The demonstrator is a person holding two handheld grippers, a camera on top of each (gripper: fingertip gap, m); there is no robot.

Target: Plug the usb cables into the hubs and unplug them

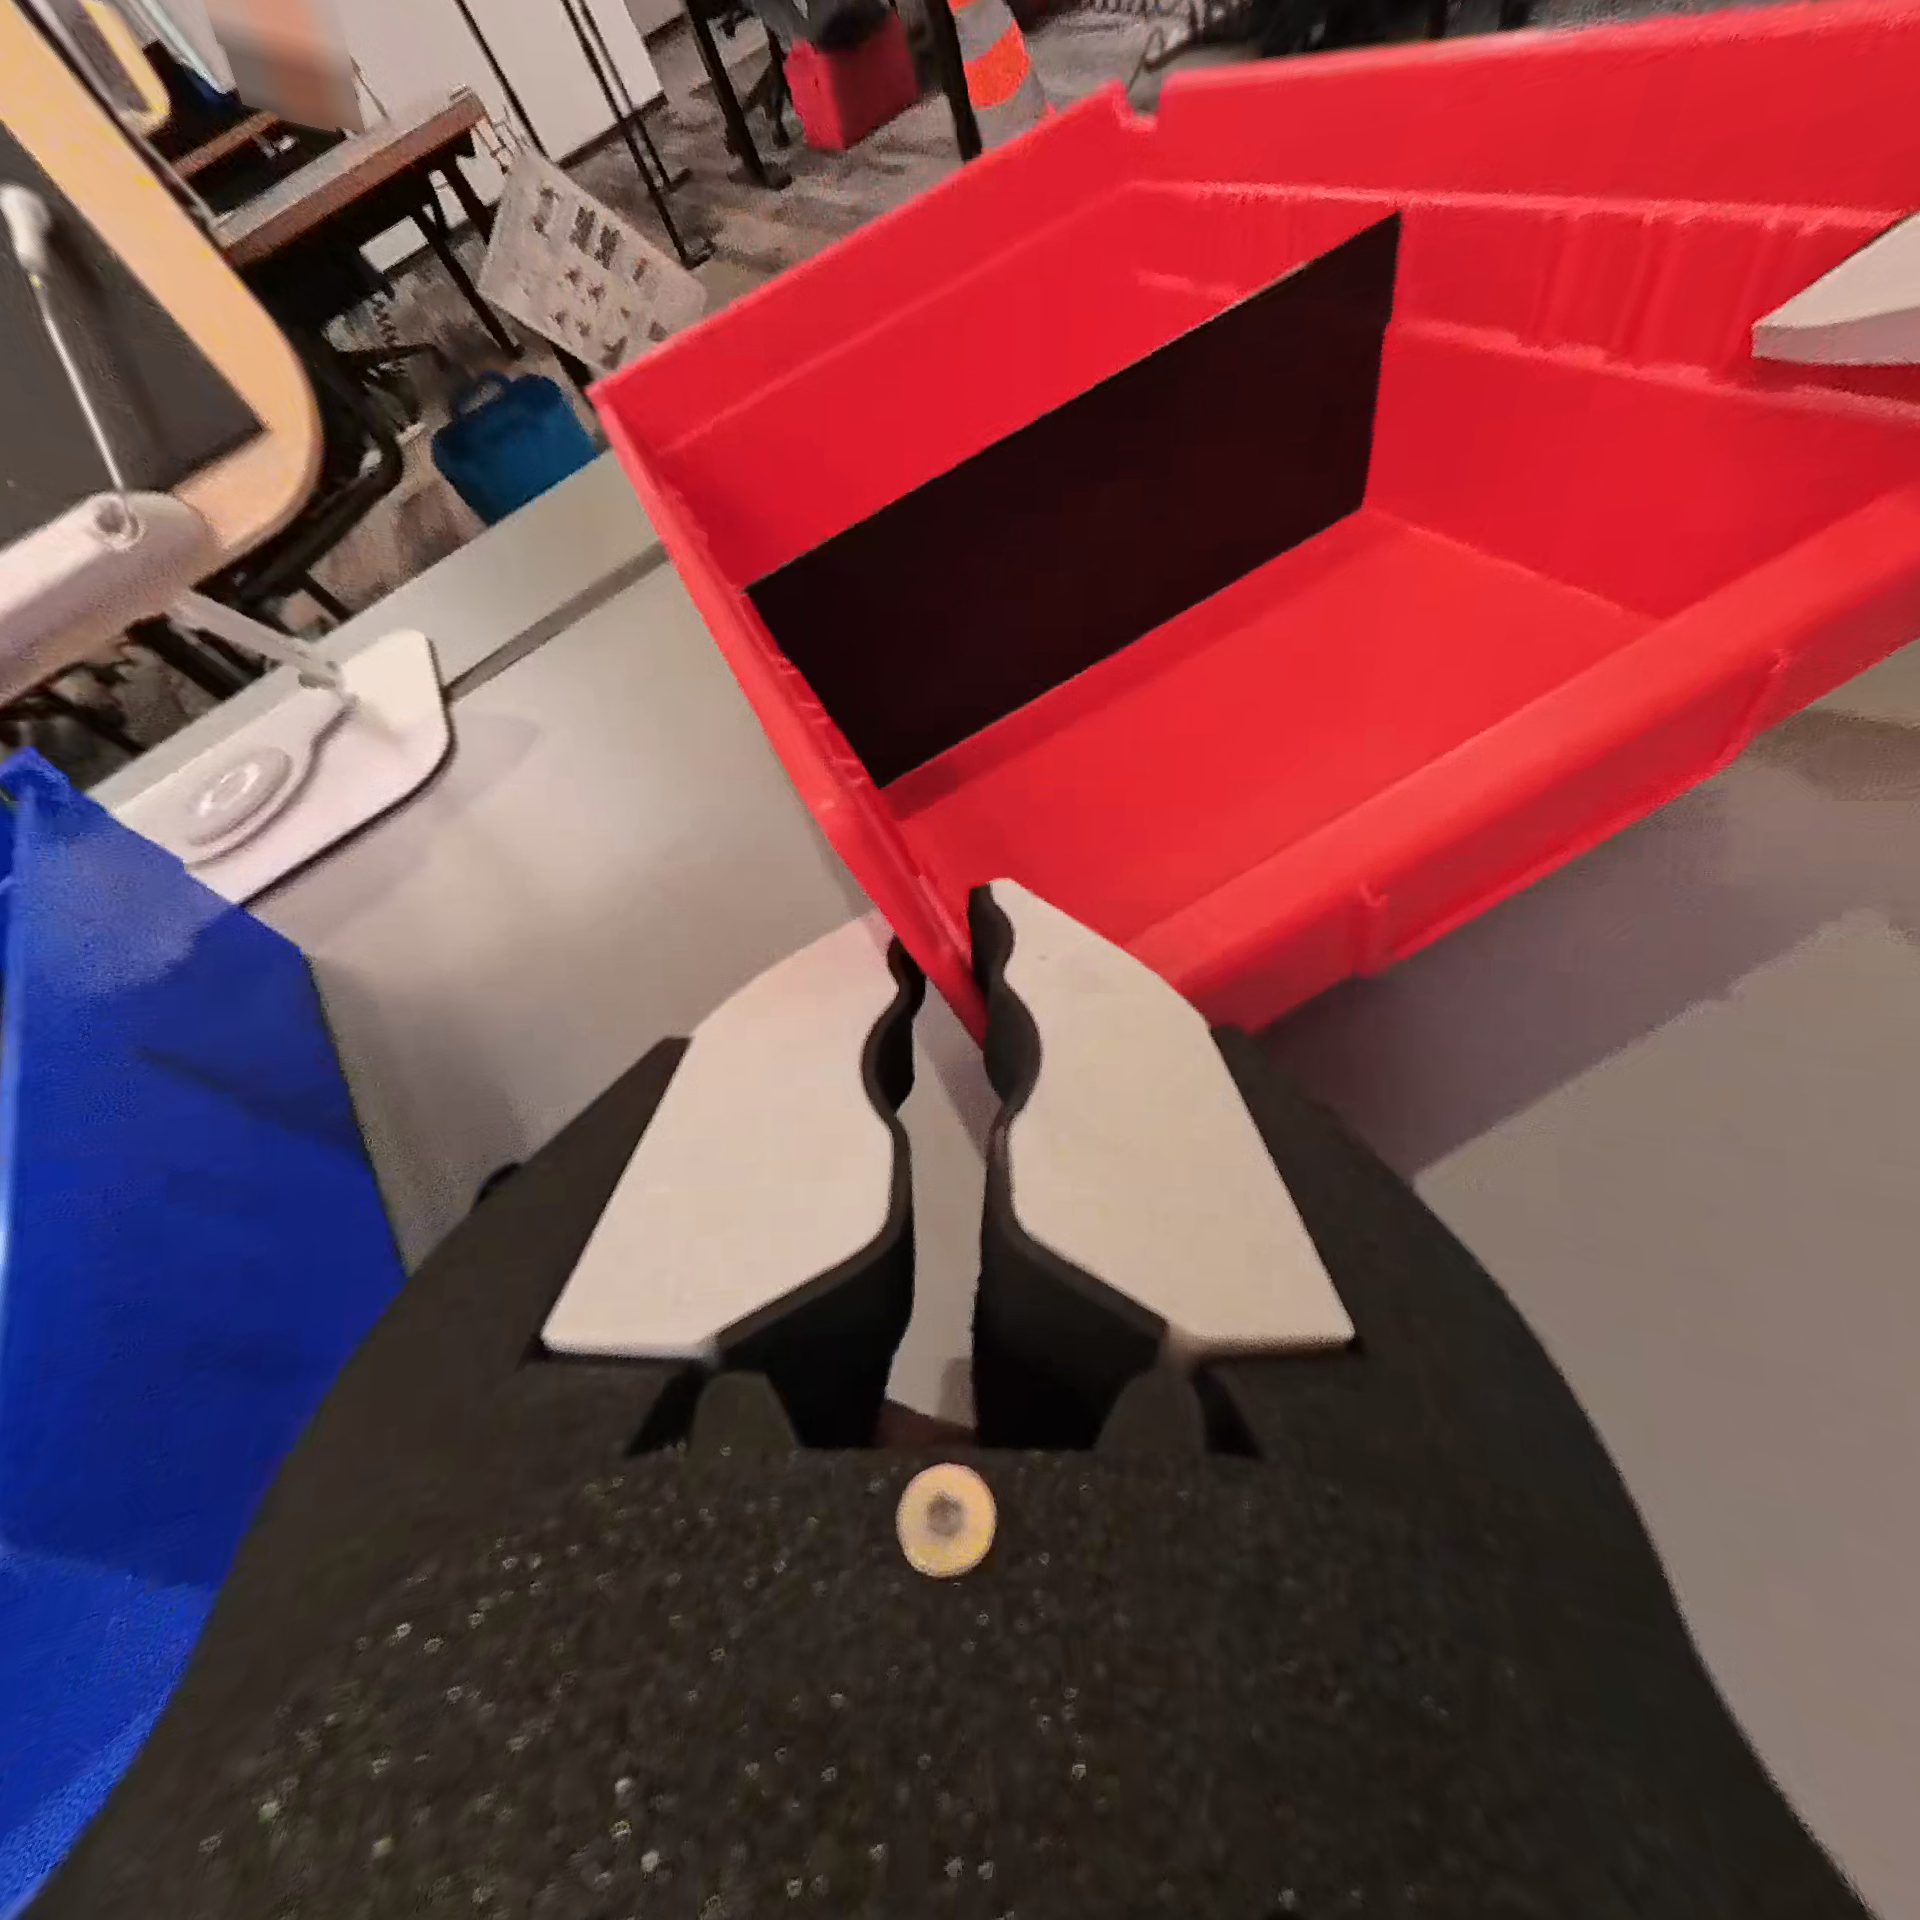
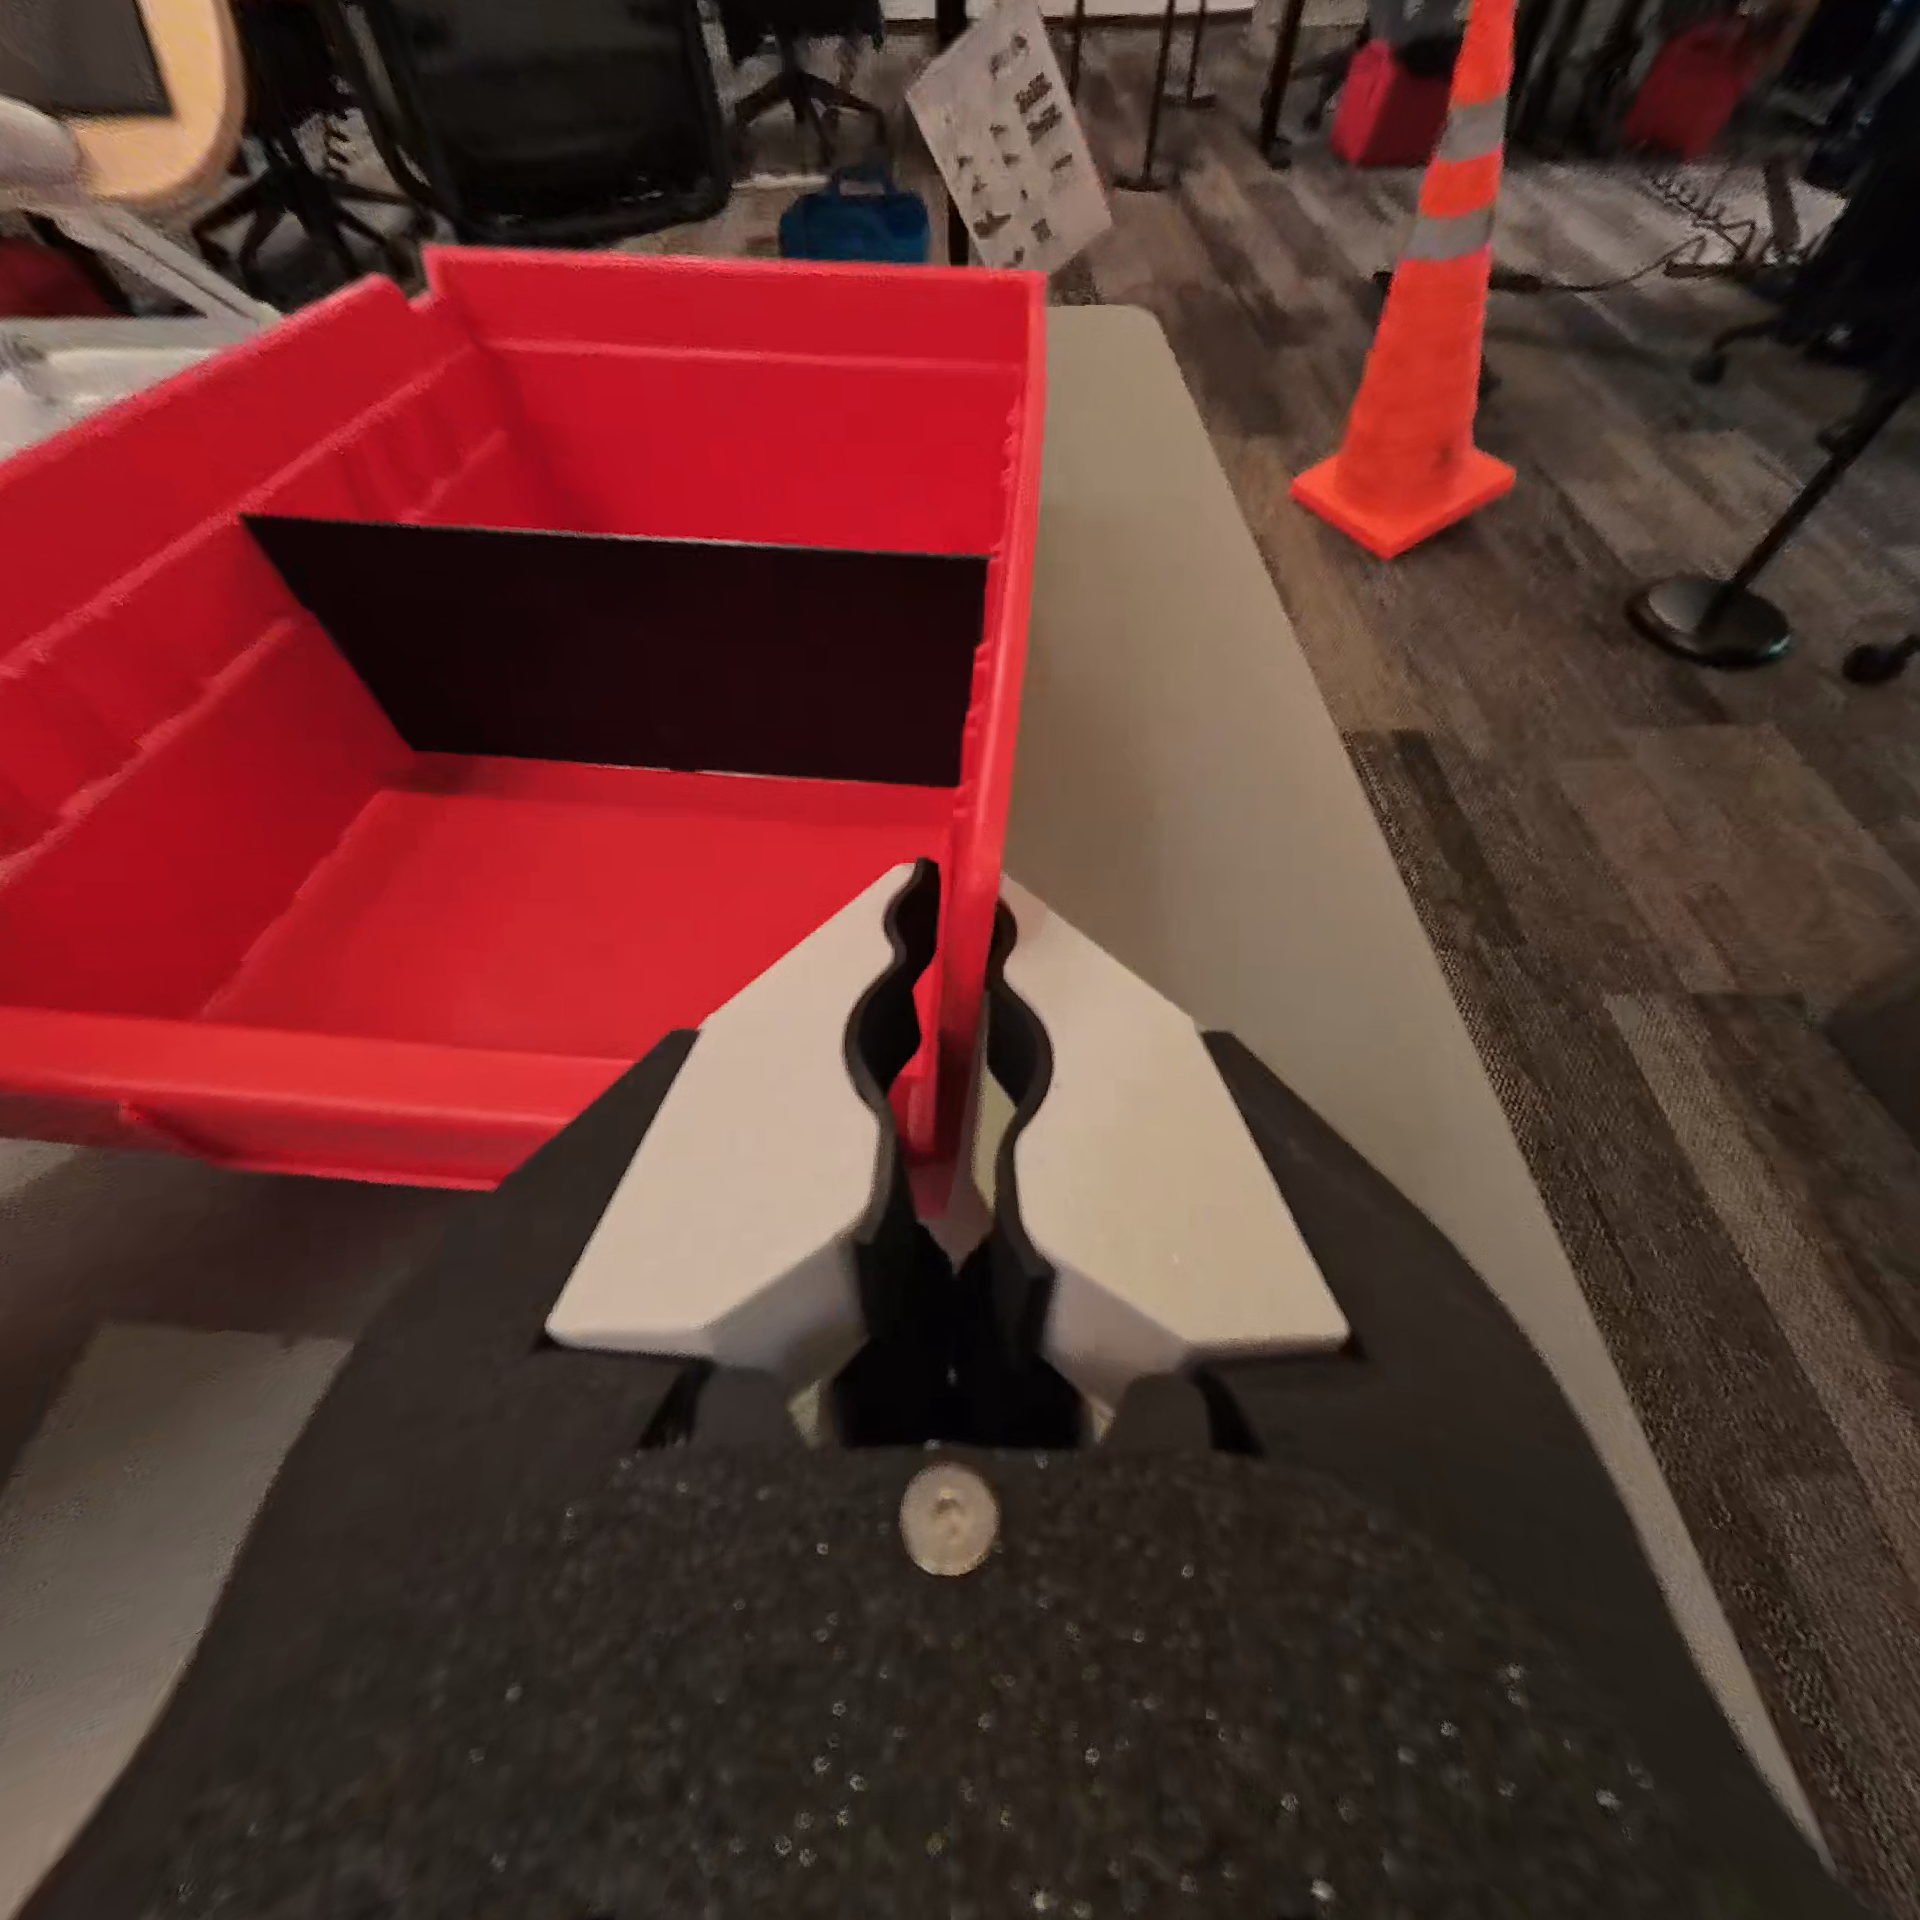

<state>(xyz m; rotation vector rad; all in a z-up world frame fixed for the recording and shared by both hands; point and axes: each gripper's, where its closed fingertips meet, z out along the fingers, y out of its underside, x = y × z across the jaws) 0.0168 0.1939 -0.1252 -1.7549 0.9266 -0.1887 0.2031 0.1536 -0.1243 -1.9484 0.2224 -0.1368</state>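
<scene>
Each tool, left (image 1: 948,940) and right (image 2: 961,925), pinches a side wall of the empty red bin (image 2: 727,436) on the bench (image 2: 1143,727); no cables or hubs show, and uneven lifting could twist it free.

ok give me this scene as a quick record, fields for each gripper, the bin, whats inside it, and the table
left gripper: shut on the red bin's left wall near the front corner
right gripper: shut on the red bin's right wall
red bin: gripped on both side walls; whether it is lifted is unclear
black divider: upright across the bin
bin contents: none visible; no cables or hubs in view
grey table: under the bin
orange cone: on the floor beyond the table
</scene>
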